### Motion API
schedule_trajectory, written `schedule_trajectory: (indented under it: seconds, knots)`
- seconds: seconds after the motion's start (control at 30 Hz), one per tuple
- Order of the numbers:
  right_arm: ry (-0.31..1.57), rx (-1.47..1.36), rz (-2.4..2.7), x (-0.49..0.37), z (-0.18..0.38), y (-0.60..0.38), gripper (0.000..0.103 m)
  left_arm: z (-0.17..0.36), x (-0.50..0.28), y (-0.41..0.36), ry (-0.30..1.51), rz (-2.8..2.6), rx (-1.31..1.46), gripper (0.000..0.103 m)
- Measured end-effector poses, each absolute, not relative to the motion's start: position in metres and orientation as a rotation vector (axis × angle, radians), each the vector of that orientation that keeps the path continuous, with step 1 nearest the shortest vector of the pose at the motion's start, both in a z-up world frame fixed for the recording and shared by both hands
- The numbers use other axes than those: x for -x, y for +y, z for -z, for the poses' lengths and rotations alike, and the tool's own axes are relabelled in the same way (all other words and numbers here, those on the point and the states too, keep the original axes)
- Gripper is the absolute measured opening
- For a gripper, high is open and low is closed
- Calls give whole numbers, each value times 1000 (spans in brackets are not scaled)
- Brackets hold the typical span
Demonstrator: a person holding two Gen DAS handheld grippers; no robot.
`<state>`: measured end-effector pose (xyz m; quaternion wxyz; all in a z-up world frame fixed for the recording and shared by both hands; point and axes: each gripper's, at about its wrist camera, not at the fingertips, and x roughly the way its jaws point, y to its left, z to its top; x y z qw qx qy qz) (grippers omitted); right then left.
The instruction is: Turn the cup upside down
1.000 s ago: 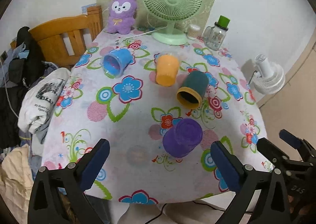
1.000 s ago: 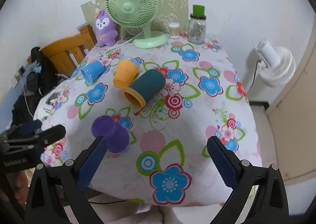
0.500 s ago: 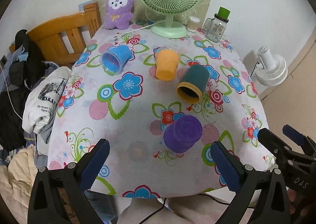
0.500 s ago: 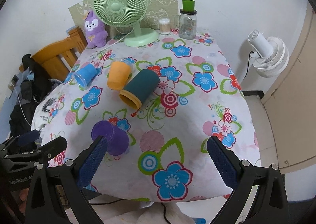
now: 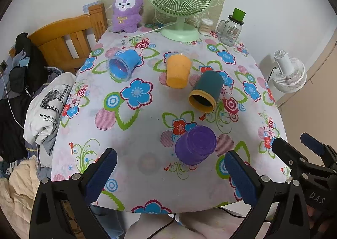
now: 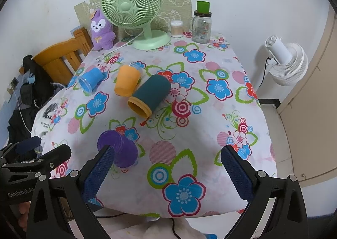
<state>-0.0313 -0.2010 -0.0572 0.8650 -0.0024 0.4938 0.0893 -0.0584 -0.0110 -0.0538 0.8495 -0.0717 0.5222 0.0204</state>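
A purple cup (image 5: 195,145) stands upside down near the front of the flowered table (image 5: 134,133); it also shows in the right wrist view (image 6: 119,148). A dark teal cup with an orange rim (image 5: 206,93) (image 6: 150,95) lies on its side. An orange cup (image 5: 178,73) (image 6: 127,83) stands mouth down. A blue cup (image 5: 123,65) (image 6: 90,81) lies on its side. My left gripper (image 5: 168,175) is open and empty above the front edge. My right gripper (image 6: 166,171) is open and empty, to the right of the left one.
A green desk fan (image 5: 182,0), a purple plush toy (image 5: 126,13), a glass jar with a green lid (image 5: 231,26) and a small white container (image 5: 205,26) stand at the back. A wooden chair (image 5: 67,36) with clothes is left. A white floor fan (image 5: 289,72) is right.
Both grippers have pulled back and up from the table, so more of it shows. The cups have not moved. Both grippers stay open.
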Motion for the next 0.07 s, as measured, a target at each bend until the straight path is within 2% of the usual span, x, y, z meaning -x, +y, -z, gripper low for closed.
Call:
schedule_trajectory:
  seconds: [0.07]
  knots:
    - [1032, 5, -186, 31, 57, -201, 102, 54, 57, -11, 1101, -40, 149, 103]
